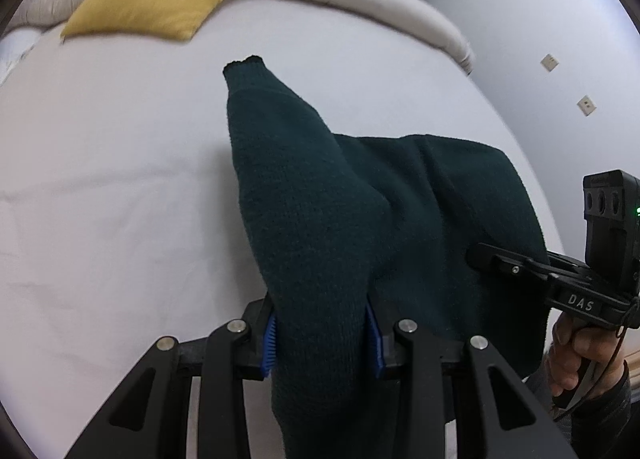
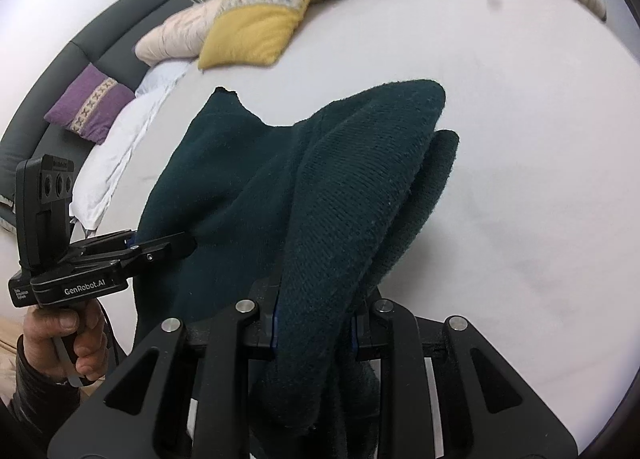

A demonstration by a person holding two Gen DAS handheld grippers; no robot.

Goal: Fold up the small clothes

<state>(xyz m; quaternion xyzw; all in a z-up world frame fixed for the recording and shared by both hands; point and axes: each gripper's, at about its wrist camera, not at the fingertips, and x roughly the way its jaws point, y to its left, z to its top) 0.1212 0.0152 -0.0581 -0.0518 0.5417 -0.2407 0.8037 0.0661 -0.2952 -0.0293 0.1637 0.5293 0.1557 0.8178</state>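
Sweater (image 1: 360, 195), dark green knit, hangs bunched at frame centre over the white bed (image 1: 120, 179). Left gripper (image 1: 320, 343) pinches one fold between its blue pads; right gripper (image 2: 314, 325) clamps another thick bunch. Yellow pillow (image 2: 260, 31) lies at the upper left, purple cushion (image 2: 88, 107) farther left.

Two close downward wrist views, perhaps sharing sweater (image 1: 340, 219) and bed (image 1: 120, 179).

My matt black plastic left gripper (image 1: 320, 343) pinches a coarse, dark green knit sweater (image 1: 320, 195); smooth white cotton bedsheet (image 1: 120, 179) beneath.
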